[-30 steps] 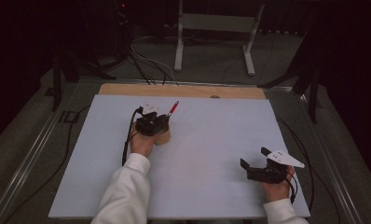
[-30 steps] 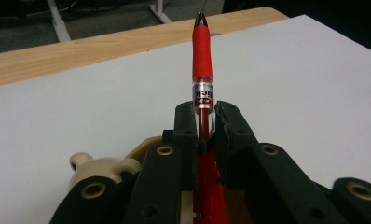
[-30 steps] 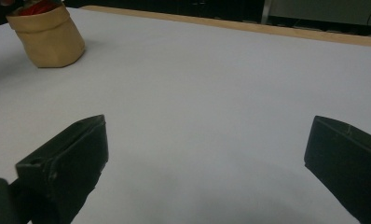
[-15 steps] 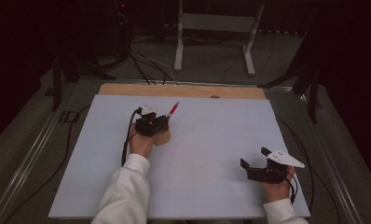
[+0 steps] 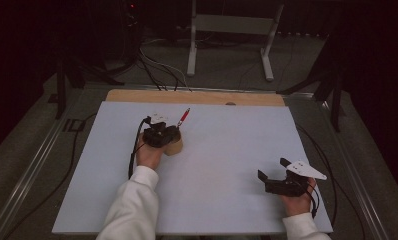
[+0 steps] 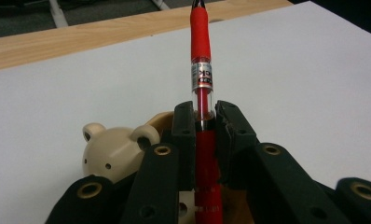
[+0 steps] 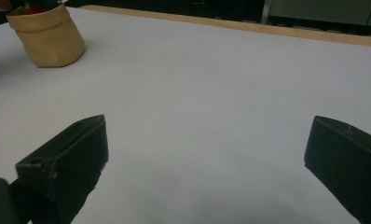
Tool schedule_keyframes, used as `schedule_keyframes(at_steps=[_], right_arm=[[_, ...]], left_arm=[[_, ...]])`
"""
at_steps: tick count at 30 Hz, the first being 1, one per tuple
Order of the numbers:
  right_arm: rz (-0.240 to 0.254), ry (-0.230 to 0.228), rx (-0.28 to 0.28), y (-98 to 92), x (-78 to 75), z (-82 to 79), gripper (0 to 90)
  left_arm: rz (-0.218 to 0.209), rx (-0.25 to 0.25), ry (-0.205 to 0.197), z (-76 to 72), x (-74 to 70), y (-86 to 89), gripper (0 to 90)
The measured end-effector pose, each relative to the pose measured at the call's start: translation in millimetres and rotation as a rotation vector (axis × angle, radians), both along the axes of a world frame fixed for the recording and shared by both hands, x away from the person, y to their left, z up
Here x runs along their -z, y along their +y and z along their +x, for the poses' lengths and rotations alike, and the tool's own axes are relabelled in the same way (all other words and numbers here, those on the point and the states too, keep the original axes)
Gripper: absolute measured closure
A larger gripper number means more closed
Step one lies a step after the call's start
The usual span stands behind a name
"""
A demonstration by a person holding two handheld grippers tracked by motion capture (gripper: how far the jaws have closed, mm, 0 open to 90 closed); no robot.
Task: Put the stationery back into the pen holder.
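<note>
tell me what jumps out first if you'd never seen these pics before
The red pen stands out at once: the left gripper is shut on it, just above a tan pot at the far left of the white table, with a cream bear-shaped piece beside the jaws. At the near right, the right gripper is held open over bare table, gripping nothing.

pen tip beyond top edge
</note>
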State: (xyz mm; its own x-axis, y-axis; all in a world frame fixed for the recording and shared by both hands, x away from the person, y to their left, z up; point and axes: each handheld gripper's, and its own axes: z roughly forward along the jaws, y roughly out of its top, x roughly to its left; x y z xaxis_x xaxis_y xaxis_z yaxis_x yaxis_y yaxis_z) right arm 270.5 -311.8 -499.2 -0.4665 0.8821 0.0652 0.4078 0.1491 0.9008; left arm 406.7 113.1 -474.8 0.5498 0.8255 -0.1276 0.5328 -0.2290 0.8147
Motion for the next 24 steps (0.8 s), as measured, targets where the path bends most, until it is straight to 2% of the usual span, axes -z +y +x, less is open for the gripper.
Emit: schedule_keyframes(at_steps=[3, 19, 24], right_arm=[[-0.001, -0.001, -0.001, 0.1, -0.1, -0.1, 0.0], [-0.002, 0.000, -0.002, 0.1, -0.1, -0.1, 0.0], [-0.002, -0.001, -0.002, 0.2, -0.1, -0.1, 0.0]], left_arm=[[0.026, 0.000, 0.005, -0.5, 3.1, -1.6, 79.1], [0.003, 0.005, 0.020, -3.2, 2.2, 0.5, 75.7], [-0.010, 0.014, 0.012, -6.0, 0.4, 0.4, 70.0]])
